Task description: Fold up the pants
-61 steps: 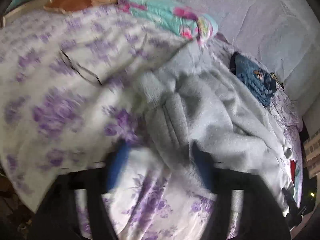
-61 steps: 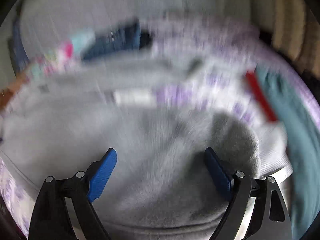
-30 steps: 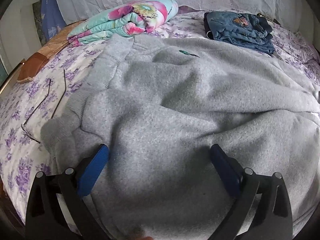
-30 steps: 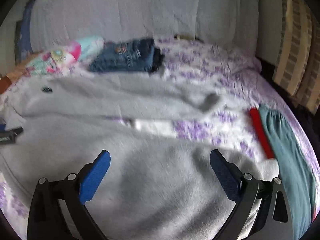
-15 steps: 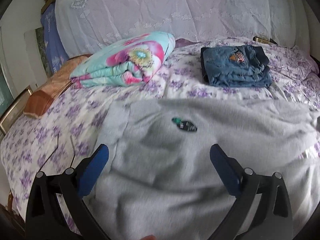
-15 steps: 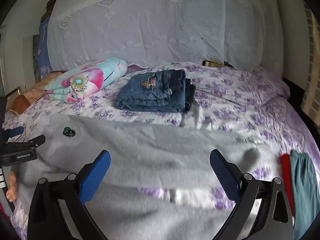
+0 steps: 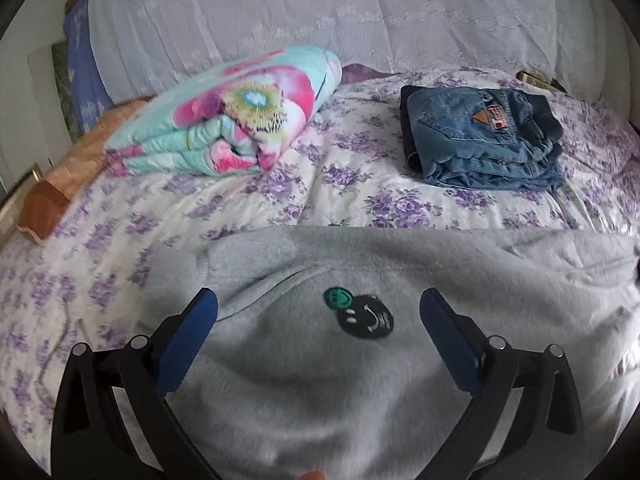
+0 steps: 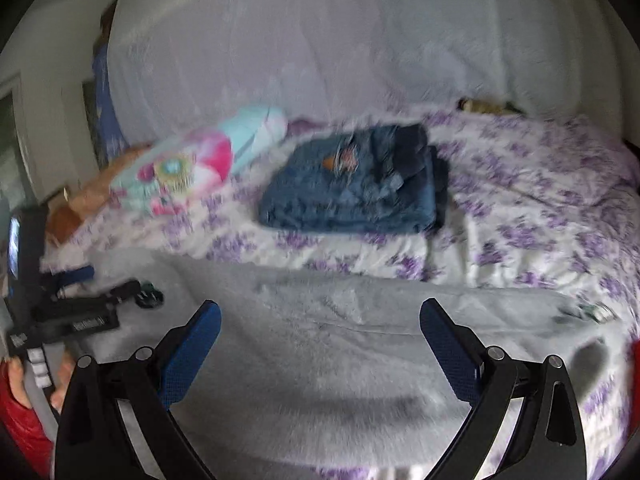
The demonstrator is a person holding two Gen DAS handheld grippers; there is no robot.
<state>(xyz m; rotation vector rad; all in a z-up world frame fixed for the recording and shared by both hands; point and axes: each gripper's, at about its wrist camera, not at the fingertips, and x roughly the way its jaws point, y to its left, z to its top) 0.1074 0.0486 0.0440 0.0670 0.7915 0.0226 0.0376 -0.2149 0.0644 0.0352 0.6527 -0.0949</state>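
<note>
Grey fleece pants (image 7: 320, 384) lie spread across the near part of the bed, with a black and green smiley patch (image 7: 362, 314) facing up. My left gripper (image 7: 318, 304) hovers open just above the patch, nothing between its blue pads. In the right wrist view the same grey pants (image 8: 320, 364) fill the foreground. My right gripper (image 8: 320, 314) is open over them and holds nothing. The left tool's black body (image 8: 76, 320) shows at the left edge, held by a hand (image 8: 16, 376) in a red sleeve.
Folded blue jeans (image 7: 484, 144) sit at the back right of the bed. A rolled floral blanket (image 7: 228, 120) lies at the back left. The purple-flowered sheet (image 7: 360, 196) shows between them. A white lace cover (image 7: 360, 20) hangs behind. A red edge (image 8: 636, 360) shows far right.
Both grippers have lifted and pulled back from the bunched grey fabric. The pants now lie spread flat, and both views look across the bed toward the jeans and blanket.
</note>
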